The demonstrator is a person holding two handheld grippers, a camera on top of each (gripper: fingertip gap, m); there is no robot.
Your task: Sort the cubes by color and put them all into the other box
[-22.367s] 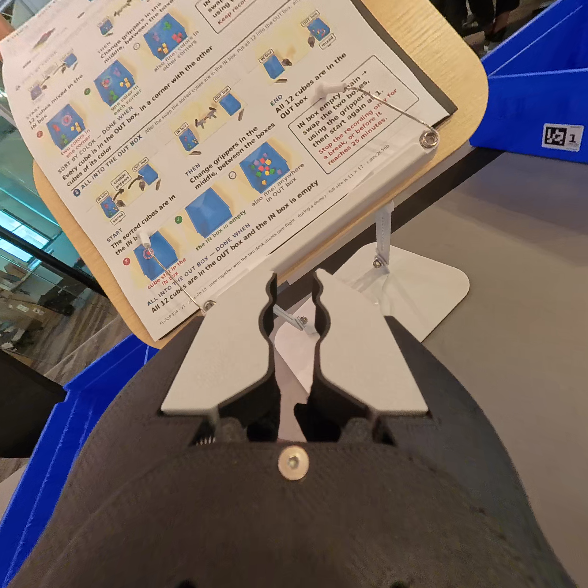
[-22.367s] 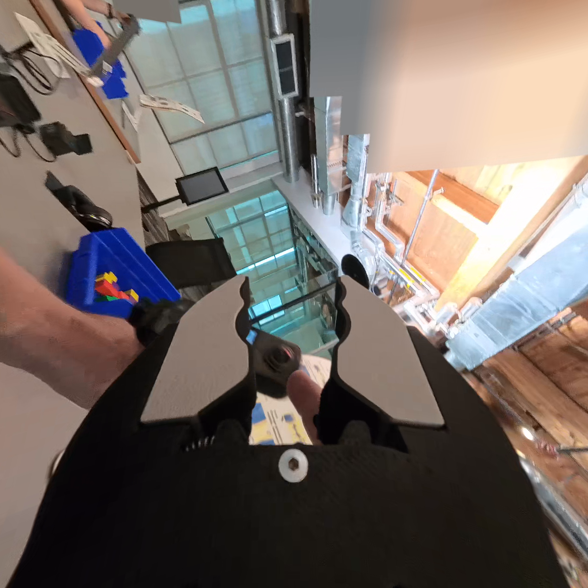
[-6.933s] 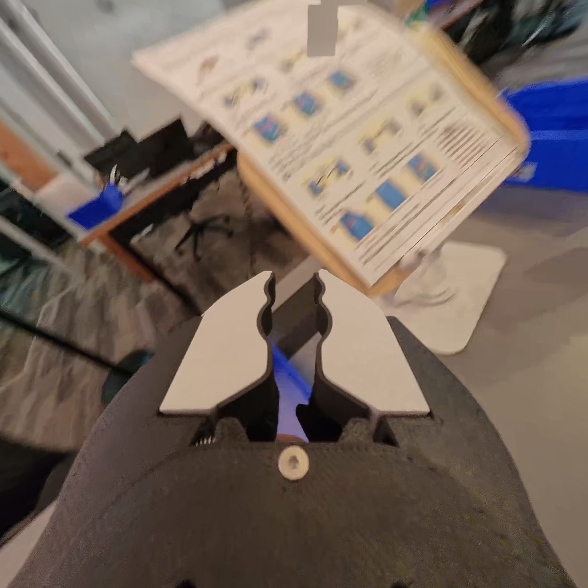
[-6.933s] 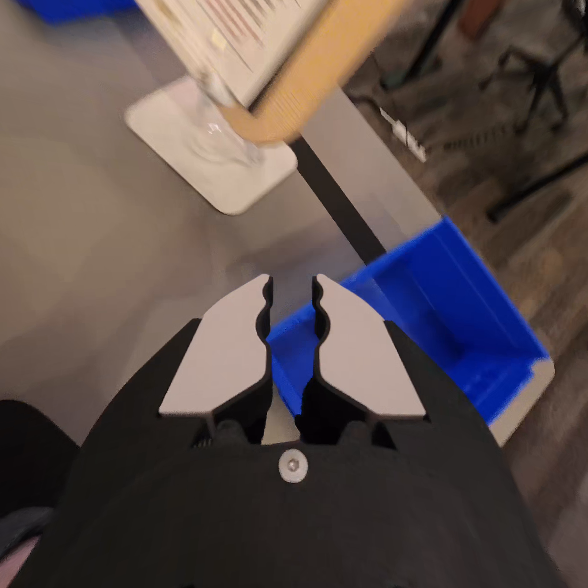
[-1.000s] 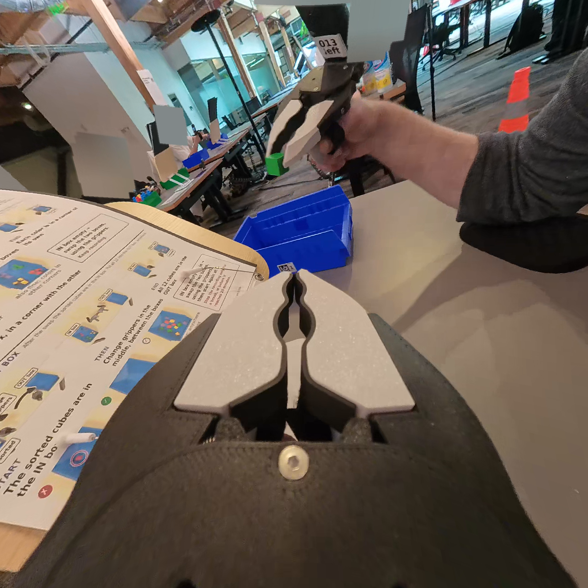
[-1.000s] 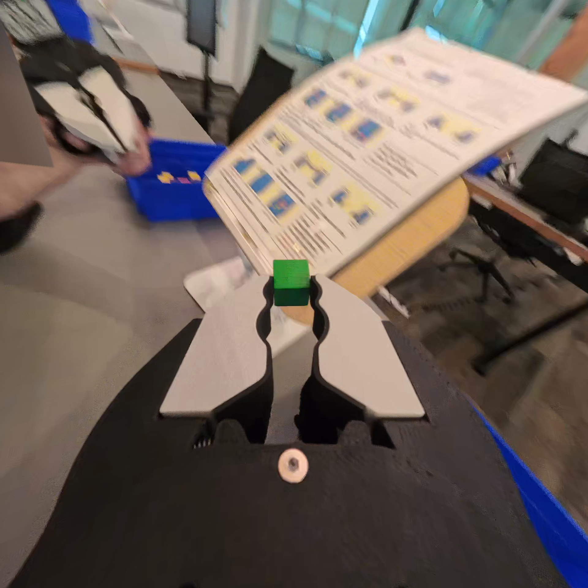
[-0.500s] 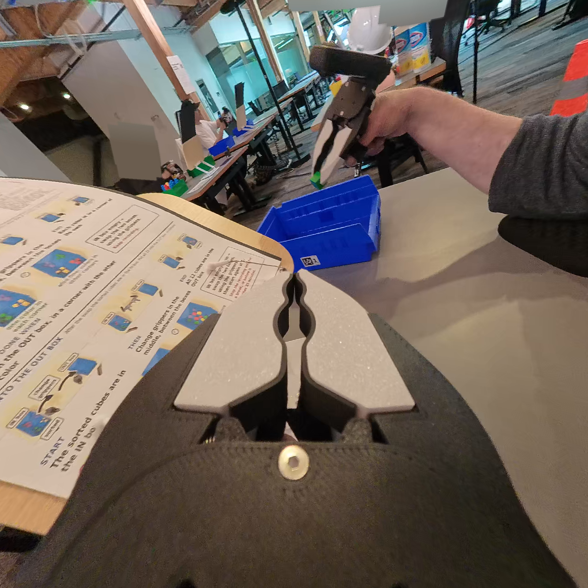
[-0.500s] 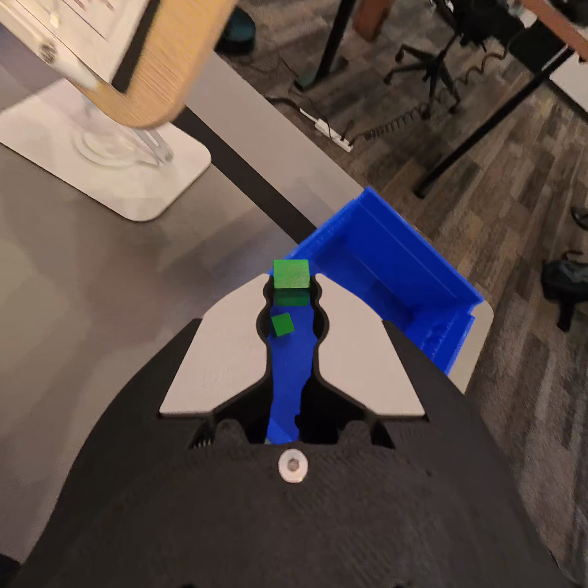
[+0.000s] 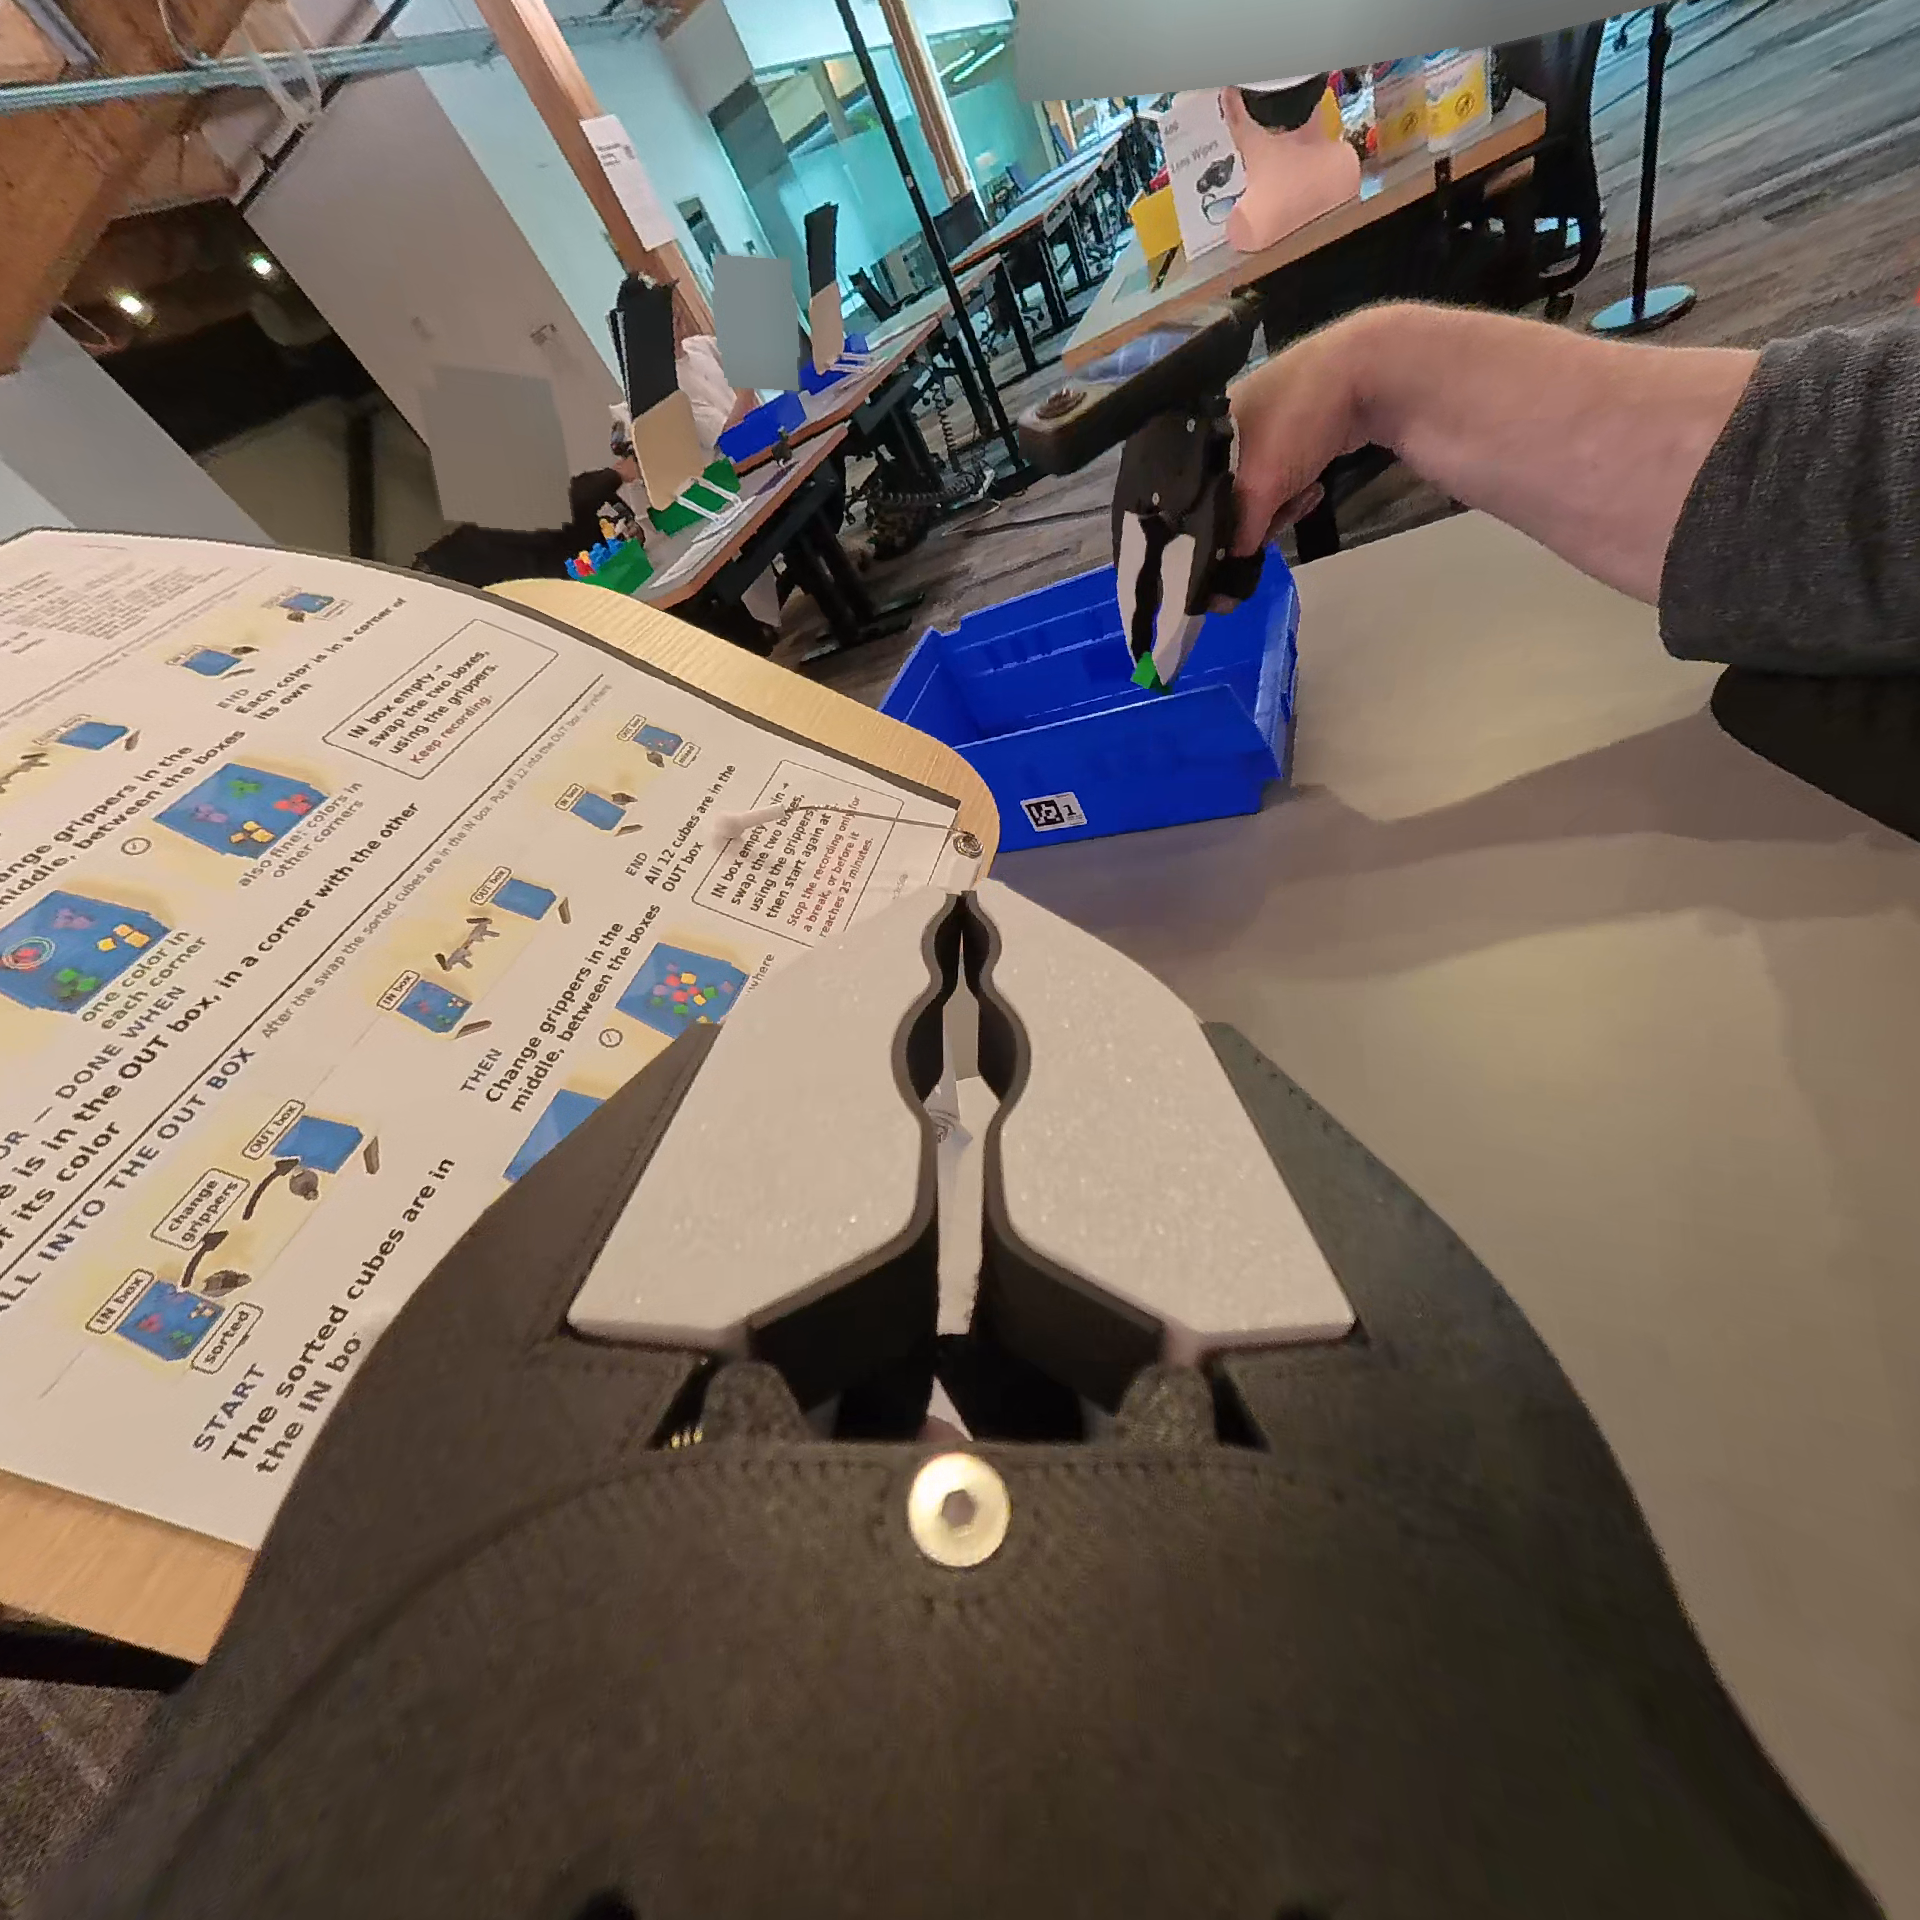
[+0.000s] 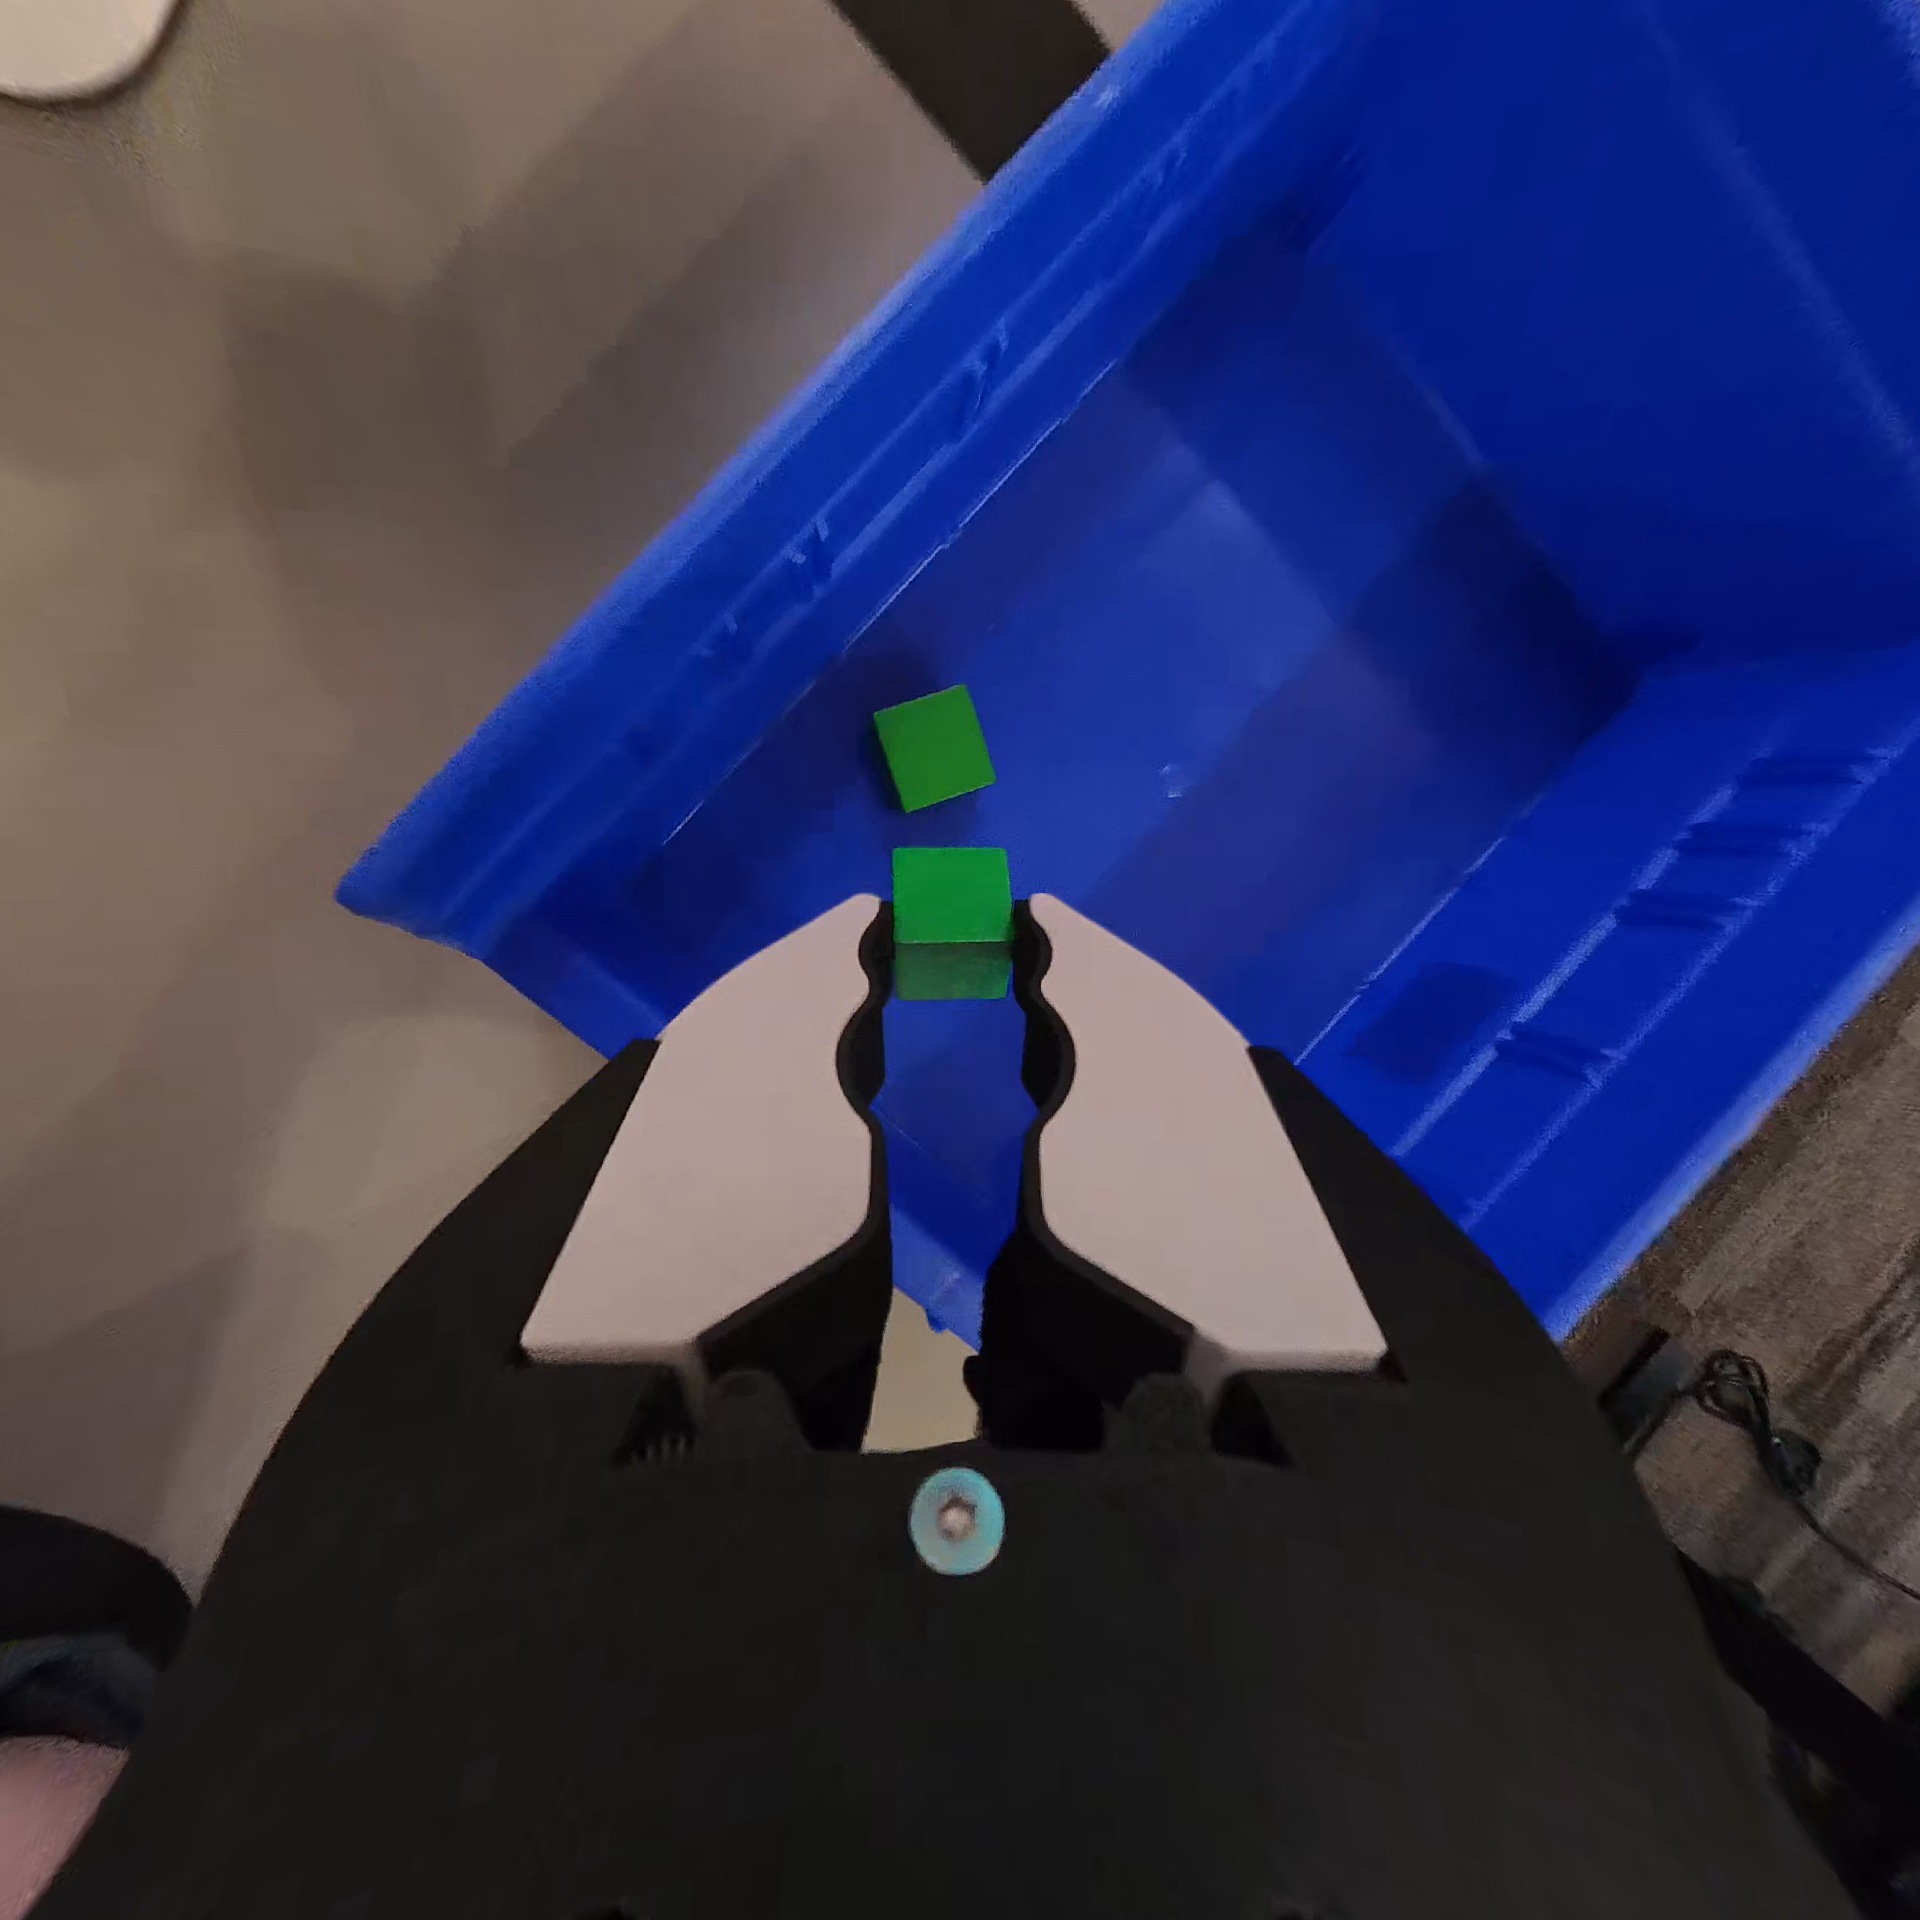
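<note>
My right gripper (image 10: 951,920) is shut on a green cube (image 10: 951,899) and holds it inside a blue box (image 10: 1455,436), just above its floor. A second green cube (image 10: 932,746) lies on the box floor just ahead of the held one. In the left wrist view the right gripper (image 9: 1162,675) reaches down into the same blue box (image 9: 1101,769) with the green cube (image 9: 1148,670) at its tips. My left gripper (image 9: 961,914) is shut with nothing between its fingers and hovers over the grey table (image 9: 1507,1039) beside the instruction sheet.
An instruction sheet on a wooden board (image 9: 395,883) stands tilted at the left. A person's arm in a grey sleeve (image 9: 1787,499) stretches over the table on the right. The table edge and floor (image 10: 1787,1299) lie beyond the box.
My right gripper has swung from the instruction board down into the blue box with the green cube still held. My left gripper stays shut and has barely moved.
</note>
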